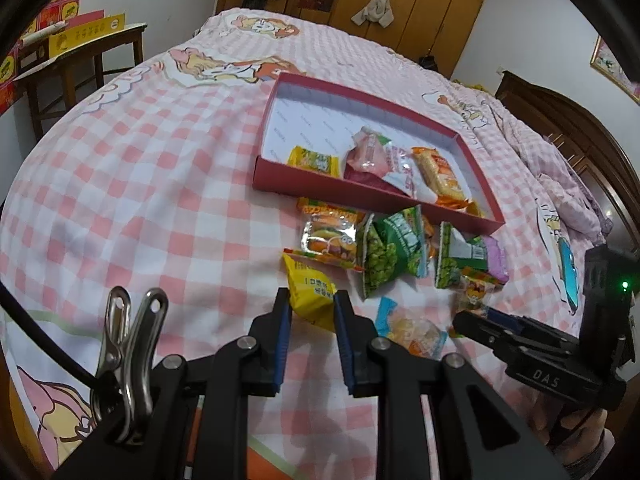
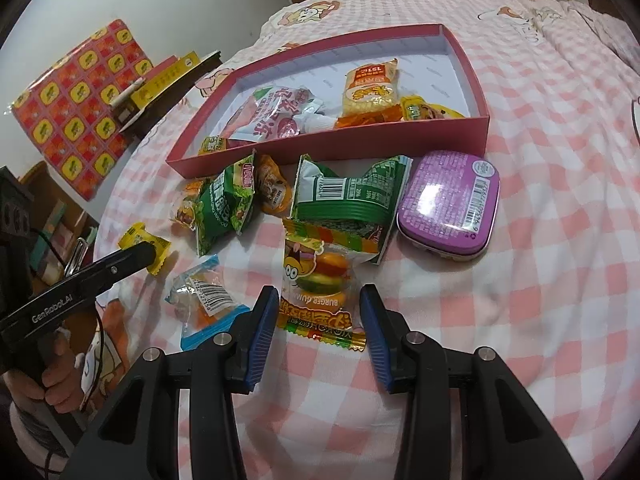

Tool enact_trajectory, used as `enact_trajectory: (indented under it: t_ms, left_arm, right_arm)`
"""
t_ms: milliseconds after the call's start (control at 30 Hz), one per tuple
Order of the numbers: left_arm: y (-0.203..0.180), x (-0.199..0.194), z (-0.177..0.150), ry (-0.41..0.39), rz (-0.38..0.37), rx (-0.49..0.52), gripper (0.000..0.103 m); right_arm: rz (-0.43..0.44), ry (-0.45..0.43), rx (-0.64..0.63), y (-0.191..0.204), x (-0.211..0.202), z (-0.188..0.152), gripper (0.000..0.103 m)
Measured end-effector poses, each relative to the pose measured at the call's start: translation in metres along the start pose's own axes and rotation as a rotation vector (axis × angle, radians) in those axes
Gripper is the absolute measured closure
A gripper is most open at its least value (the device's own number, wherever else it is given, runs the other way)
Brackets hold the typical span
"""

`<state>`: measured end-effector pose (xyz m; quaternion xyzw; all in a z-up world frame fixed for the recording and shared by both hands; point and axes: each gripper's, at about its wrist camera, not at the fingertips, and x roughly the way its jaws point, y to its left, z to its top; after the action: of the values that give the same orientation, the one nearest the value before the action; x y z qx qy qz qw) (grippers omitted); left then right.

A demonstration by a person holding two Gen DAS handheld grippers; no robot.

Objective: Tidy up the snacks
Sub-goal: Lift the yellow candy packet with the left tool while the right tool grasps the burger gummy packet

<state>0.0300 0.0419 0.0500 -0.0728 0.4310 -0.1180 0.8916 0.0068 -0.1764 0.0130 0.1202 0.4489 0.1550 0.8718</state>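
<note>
L gripper [image 1: 311,312] on yellow pkt [image 1: 310,294]

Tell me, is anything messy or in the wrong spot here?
Yes. Several snacks lie scattered on the bed outside the red box, like the purple tin and the upside-down green packet. Nothing looks spilled or torn.

Left gripper [image 1: 311,312] clamped shut, tilted down; right gripper [image 2: 319,320] parted
</note>
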Motion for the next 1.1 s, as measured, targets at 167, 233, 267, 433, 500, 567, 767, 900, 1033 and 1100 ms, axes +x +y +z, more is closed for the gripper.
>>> enact_trajectory:
  t_ms: [167,233,267,433,500,567,767,900,1033,1100]
  left_arm:
    - [-0.001,-0.006,-0.001,-0.008,-0.012,0.001,0.081]
    - [-0.001,-0.01,-0.002,-0.014,-0.013,0.001,0.081]
    - [-0.001,-0.011,-0.001,-0.016,-0.012,0.002,0.081]
    - [-0.004,-0.021,0.003,-0.04,-0.015,0.019,0.081]
    - [-0.006,-0.025,0.004,-0.045,-0.025,0.026,0.081]
    - [-0.009,-0.028,0.006,-0.05,-0.033,0.036,0.081]
    - [-0.023,-0.033,0.012,-0.073,-0.053,0.057,0.081]
    - [-0.033,-0.034,0.016,-0.083,-0.059,0.091,0.081]
    - [-0.042,-0.033,0.021,-0.089,-0.062,0.099,0.081]
    - [-0.044,-0.031,0.023,-0.086,-0.062,0.1,0.081]
  right_arm:
    - [-0.015,-0.023,0.009,-0.002,-0.007,-0.004,0.064]
    - [-0.011,-0.031,0.011,-0.001,-0.011,-0.005,0.065]
    - [-0.011,-0.034,0.011,0.0,-0.013,-0.005,0.066]
    - [-0.01,-0.071,-0.004,0.007,-0.028,-0.005,0.066]
    - [-0.016,-0.088,-0.012,0.01,-0.036,-0.004,0.066]
    - [-0.021,-0.1,-0.018,0.014,-0.044,-0.003,0.066]
    - [-0.033,-0.11,-0.039,0.02,-0.05,0.002,0.066]
    - [-0.019,-0.122,-0.02,0.015,-0.053,-0.001,0.066]
    - [-0.017,-0.136,-0.03,0.014,-0.056,-0.002,0.066]
    - [-0.018,-0.145,-0.039,0.013,-0.058,-0.002,0.066]
